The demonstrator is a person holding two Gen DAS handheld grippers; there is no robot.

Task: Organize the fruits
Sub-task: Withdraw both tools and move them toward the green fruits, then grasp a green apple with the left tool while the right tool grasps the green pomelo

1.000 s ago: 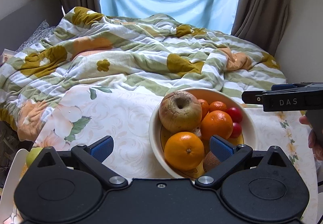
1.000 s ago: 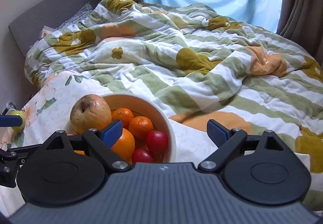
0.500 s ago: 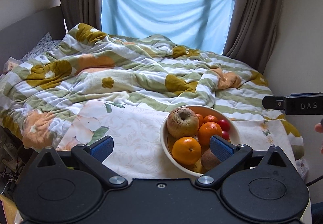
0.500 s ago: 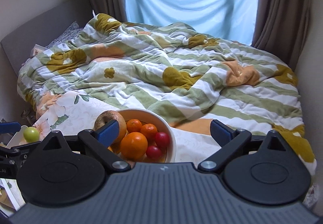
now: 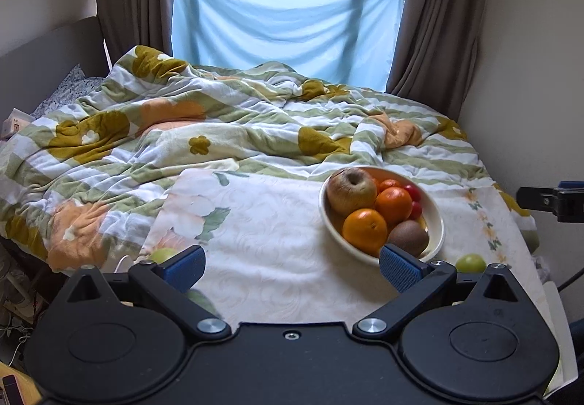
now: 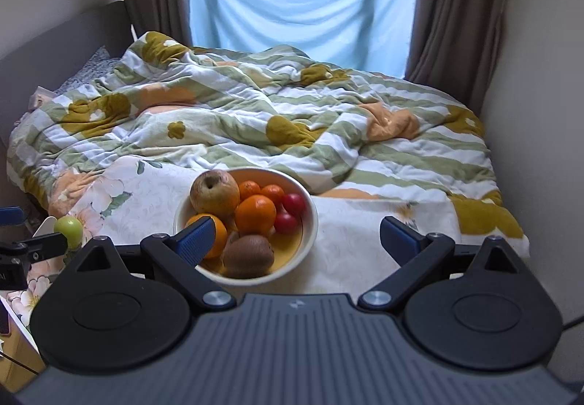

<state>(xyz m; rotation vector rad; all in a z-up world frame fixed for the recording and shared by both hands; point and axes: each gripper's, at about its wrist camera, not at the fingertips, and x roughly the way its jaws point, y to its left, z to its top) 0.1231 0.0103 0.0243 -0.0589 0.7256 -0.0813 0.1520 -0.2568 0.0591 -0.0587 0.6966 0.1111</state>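
A cream bowl [image 5: 436, 222] [image 6: 310, 222] sits on a white floral cloth [image 5: 273, 240] and holds a brown apple [image 5: 351, 190], oranges [image 5: 364, 231], red tomatoes [image 6: 294, 204] and a kiwi [image 5: 408, 238]. A green fruit [image 5: 471, 262] lies on the cloth right of the bowl. Another green fruit [image 5: 162, 254] [image 6: 68, 230] lies at the cloth's near left edge. My left gripper [image 5: 290, 268] is open and empty, well back from the bowl. My right gripper [image 6: 297, 240] is open and empty, above the bowl's near side.
A rumpled striped floral quilt [image 5: 219, 124] covers the bed behind the cloth. A wall [image 5: 529, 76] runs close on the right. A blue sheet [image 5: 284, 22] hangs over the window with brown curtains at both sides. A grey headboard [image 6: 54, 40] is at left.
Both grippers have pulled back and up from the bowl, so it looks smaller and farther. The kiwi and the green fruits have come into view. Both stay open.
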